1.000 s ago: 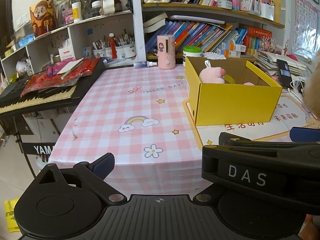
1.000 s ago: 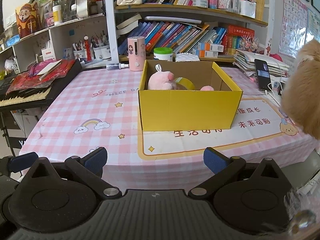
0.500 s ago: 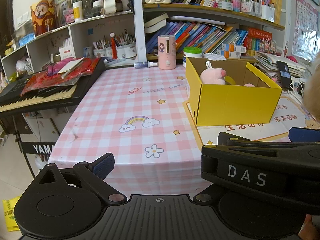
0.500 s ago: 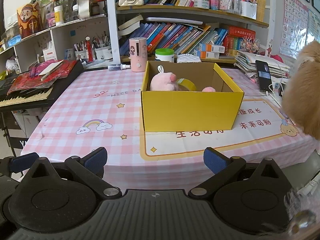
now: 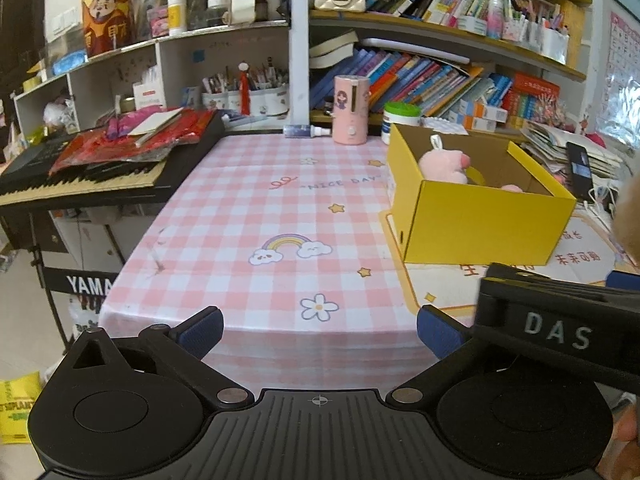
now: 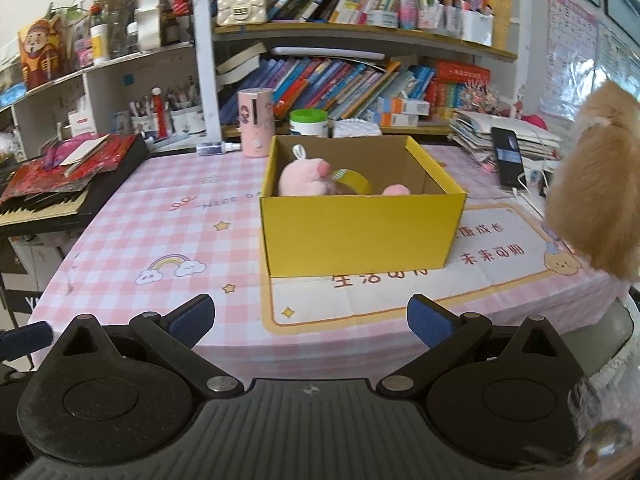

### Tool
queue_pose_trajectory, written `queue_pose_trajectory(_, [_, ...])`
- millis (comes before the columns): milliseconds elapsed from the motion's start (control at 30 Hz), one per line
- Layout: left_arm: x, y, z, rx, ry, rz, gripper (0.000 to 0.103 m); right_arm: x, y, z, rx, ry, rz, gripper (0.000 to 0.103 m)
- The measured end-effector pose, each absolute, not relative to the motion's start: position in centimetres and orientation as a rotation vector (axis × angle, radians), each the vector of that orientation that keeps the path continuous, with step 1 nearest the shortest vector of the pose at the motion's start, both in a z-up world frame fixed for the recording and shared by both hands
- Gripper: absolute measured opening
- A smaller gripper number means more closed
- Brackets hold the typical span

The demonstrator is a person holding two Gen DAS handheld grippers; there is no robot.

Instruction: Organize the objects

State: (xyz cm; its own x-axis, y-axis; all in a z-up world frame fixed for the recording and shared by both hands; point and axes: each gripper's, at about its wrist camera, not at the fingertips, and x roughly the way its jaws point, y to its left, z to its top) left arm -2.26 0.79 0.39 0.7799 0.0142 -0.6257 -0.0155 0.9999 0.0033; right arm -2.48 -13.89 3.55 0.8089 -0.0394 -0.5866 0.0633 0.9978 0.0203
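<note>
both tools are hanging at the near edge of the table (image 6: 120, 240), over the pink checked cloth. the left tool (image 5: 318, 326) is standing spread wide with nothing between its blue pads (image 5: 200, 330); its jaws have just been opening a little further. the right tool (image 6: 310, 318) is also standing released and empty, its pads wide apart, and its dark body is showing at the right edge of the left view. neither tool is touching anything on the table.

further in, a yellow box (image 6: 360, 228) is sitting open on a cream mat (image 6: 400, 296) with red characters, on the right half of the table. inside the box a pink plush (image 6: 304, 178) is lying toward the left, a tape roll (image 6: 354, 180) is leaning just beside it, and a second pink bit (image 6: 396, 190) is peeking over the front wall; i cannot tell what it is. a tan furry thing (image 6: 596, 184) is hanging at the right edge, too blurred to name.

beyond the box, a pink dispenser (image 6: 256, 122), a green-lidded tub (image 6: 308, 122) and a small bottle (image 6: 218, 147) lying on its side are lining the far edge. a keyboard (image 5: 88, 180) is standing to the left, piled with red packets, and crowded shelves (image 6: 360, 30) of books are rising behind.
</note>
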Motion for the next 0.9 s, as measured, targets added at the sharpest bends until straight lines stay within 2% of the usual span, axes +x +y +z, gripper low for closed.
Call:
queue_pose_trajectory(467, [-1.9, 2.4, 0.3, -0.016, 0.669, 0.130, 0.103, -2.8, -14.8, 3.2, 0.011, 0.575, -0.169, 0.103])
queue_pose_trajectory(900, [-1.8, 3.2, 0.2, 0.000, 0.646, 0.150, 0.103, -2.4, -14.6, 2.4, -0.010, 0.629, -0.151, 0.103])
